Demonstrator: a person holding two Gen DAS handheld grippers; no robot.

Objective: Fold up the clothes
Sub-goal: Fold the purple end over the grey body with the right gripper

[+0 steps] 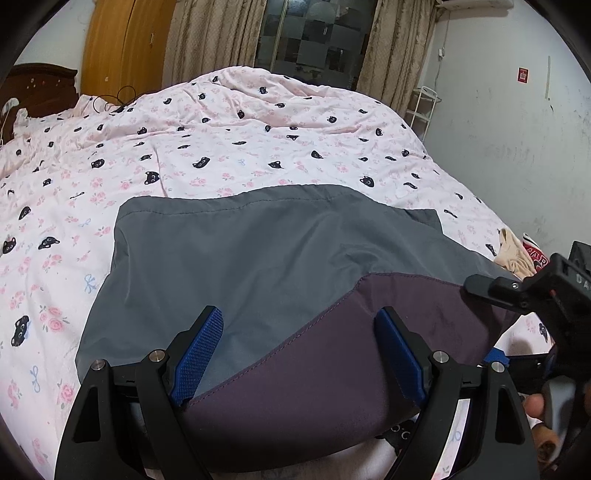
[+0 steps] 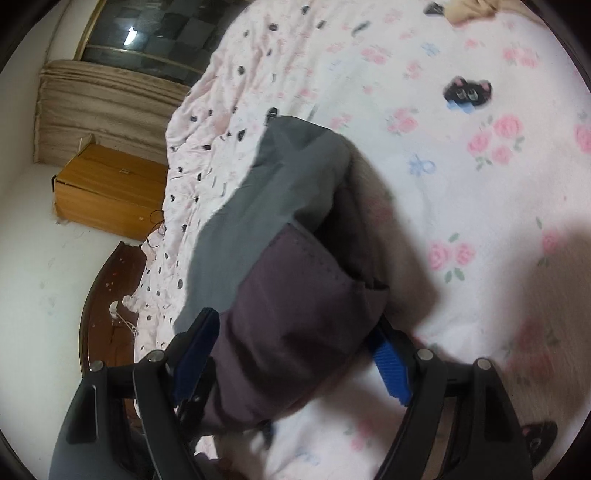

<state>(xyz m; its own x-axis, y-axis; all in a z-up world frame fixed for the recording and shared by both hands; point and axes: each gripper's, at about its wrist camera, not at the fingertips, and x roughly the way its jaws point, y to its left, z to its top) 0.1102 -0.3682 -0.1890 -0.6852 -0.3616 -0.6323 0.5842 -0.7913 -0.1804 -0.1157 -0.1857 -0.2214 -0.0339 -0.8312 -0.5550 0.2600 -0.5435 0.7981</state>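
Left wrist view: left gripper [image 1: 299, 350] sits low over the near end of the garment [image 1: 258, 258], jaws spread wide, blue pads clear on both sides, with purple cloth lying between them; whether the pads touch the cloth cannot be told. Garment is a two-tone piece, dull purple panel nearest the camera joined by a stitched seam to a larger grey panel beyond, with a hemmed far edge. It lies fairly flat on the pink duvet [image 1: 221, 147] printed with black cat faces and roses. Right gripper [image 1: 517, 291] enters at the right edge of this view, beside the purple panel. Right wrist view: right gripper [image 2: 299, 354] also stands wide, a bunched purple fold of the same garment [image 2: 295, 295] between its fingers, raised off the duvet [image 2: 480, 184]; contact with the pads is unclear, as the frame is blurred. Farther off: a beige and red item [image 1: 524, 254] by the bed's right edge, a wooden wardrobe [image 1: 125, 48], curtains [image 1: 214, 33].
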